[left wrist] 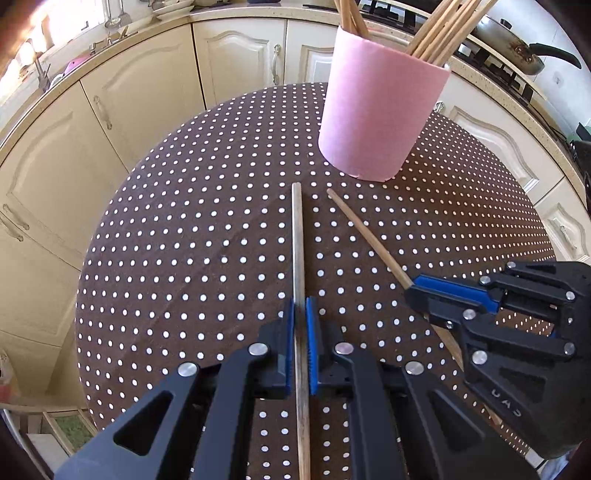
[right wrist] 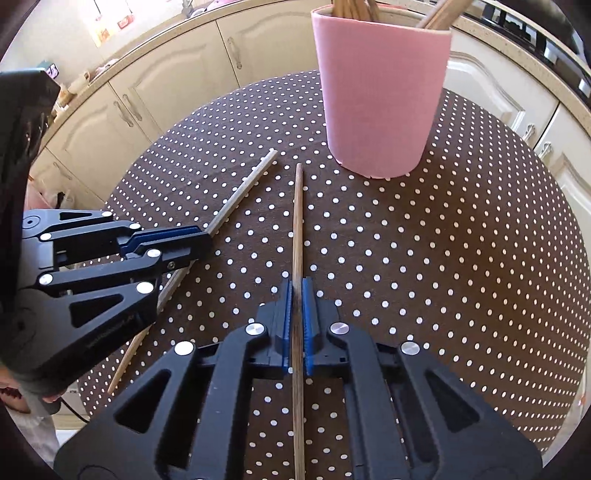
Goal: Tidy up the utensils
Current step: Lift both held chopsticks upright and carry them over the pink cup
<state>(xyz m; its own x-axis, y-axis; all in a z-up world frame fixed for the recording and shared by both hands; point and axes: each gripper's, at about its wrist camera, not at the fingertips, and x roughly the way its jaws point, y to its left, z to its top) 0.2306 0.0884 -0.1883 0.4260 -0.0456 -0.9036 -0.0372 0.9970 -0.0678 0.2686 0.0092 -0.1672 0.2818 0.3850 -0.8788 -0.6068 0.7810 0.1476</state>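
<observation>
A pink cylindrical holder [left wrist: 376,110] [right wrist: 380,92] stands at the far side of the dotted table and holds several wooden chopsticks [left wrist: 439,33]. My left gripper [left wrist: 301,306] [right wrist: 207,236] is shut on a pale chopstick [left wrist: 297,240] [right wrist: 247,188] whose far tip points toward the holder. To its right, my right gripper [right wrist: 297,291] [left wrist: 412,291] is shut on a darker brown chopstick [right wrist: 298,221] [left wrist: 365,236], also aimed at the holder. Both sticks run low over the cloth, and their tips end just short of the holder's base.
The round table wears a brown cloth with white dots [left wrist: 184,258] [right wrist: 443,258]. Cream kitchen cabinets [left wrist: 110,110] curve around behind it. A frying pan [left wrist: 517,48] sits on the stove at the back right.
</observation>
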